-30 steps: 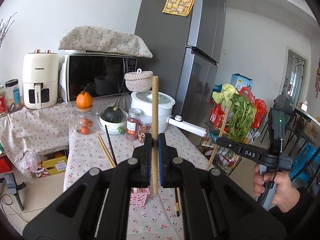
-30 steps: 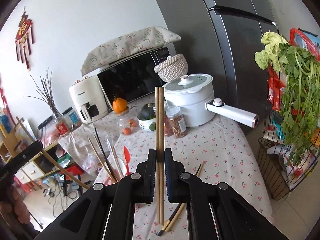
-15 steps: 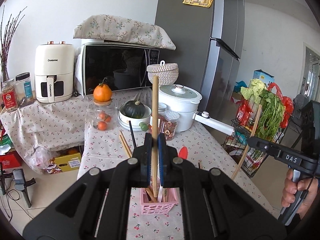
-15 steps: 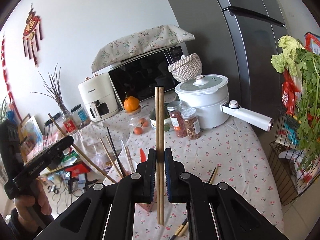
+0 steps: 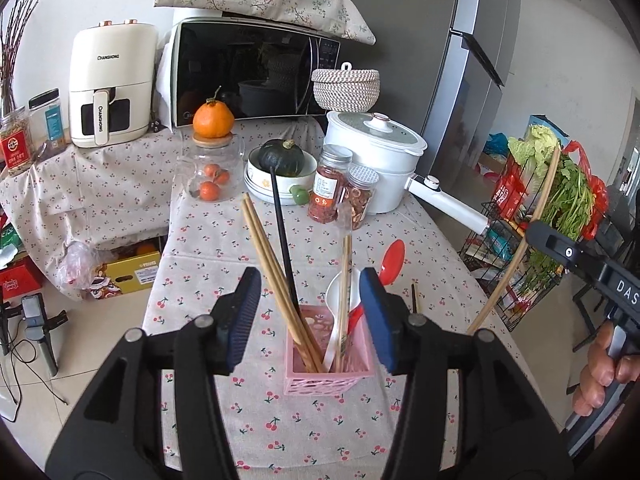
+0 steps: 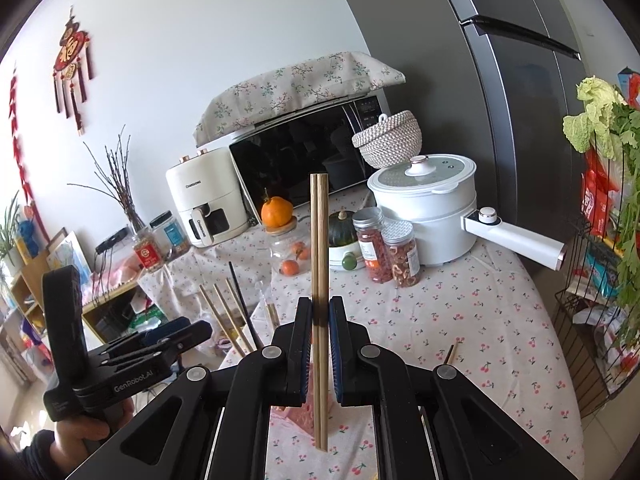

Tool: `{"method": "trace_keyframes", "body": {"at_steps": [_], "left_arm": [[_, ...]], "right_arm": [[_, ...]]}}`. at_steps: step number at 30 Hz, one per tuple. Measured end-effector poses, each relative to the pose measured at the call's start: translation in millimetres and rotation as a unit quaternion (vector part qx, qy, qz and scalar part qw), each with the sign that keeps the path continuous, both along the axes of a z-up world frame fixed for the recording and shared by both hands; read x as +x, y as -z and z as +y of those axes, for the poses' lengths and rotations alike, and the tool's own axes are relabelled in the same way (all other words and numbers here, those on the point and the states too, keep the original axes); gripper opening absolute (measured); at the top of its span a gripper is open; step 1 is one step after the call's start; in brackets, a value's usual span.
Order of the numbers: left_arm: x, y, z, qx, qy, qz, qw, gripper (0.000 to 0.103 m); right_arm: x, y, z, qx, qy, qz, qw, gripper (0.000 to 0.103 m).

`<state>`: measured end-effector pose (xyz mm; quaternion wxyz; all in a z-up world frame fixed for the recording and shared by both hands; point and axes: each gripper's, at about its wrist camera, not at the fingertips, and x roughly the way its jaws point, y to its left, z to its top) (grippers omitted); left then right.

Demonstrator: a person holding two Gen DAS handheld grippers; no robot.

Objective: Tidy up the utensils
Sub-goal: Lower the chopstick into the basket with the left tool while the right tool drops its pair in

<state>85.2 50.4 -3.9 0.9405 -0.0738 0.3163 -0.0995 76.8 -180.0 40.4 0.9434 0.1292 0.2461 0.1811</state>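
Observation:
A pink utensil basket (image 5: 328, 364) stands on the cherry-print tablecloth (image 5: 288, 424). It holds wooden chopsticks (image 5: 276, 272), a black chopstick (image 5: 282, 236), a white spoon (image 5: 338, 304), a red spoon (image 5: 390, 264) and one more wooden chopstick (image 5: 346, 280). My left gripper (image 5: 310, 316) is open just above the basket, a jaw on either side. My right gripper (image 6: 320, 344) is shut on a pair of wooden chopsticks (image 6: 319, 248), held upright over the table; it shows at right in the left wrist view (image 5: 516, 264).
A dark-tipped chopstick (image 6: 450, 354) lies loose on the cloth. Spice jars (image 5: 344, 192), a white pot with a long handle (image 5: 380, 156), a bowl with a squash (image 5: 280, 168) and a glass jar (image 5: 210, 168) stand behind. A wire vegetable rack (image 5: 532, 216) is at right.
My left gripper has opened and let its wooden chopstick go into the pink basket. The right gripper still holds its pair and has come closer to the basket.

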Motion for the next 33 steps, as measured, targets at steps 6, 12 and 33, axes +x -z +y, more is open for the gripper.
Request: {"method": "trace_keyframes", "body": {"at_steps": [6,12,33], "left_arm": [[-9,8,7,0.016,-0.009,0.023,0.9996,0.075],[-13,22,14,0.040,-0.005,0.049,0.9980,0.080],[-16,28,29,0.041,-0.010,0.064,0.9971,0.082]], "right_arm": [[5,-8,12,0.023,-0.006,-0.021,0.999,0.008],[11,-13,32,0.033,-0.012,-0.044,0.998,0.009],[38,25,88,-0.049,-0.039,-0.008,0.998,0.022]]}}
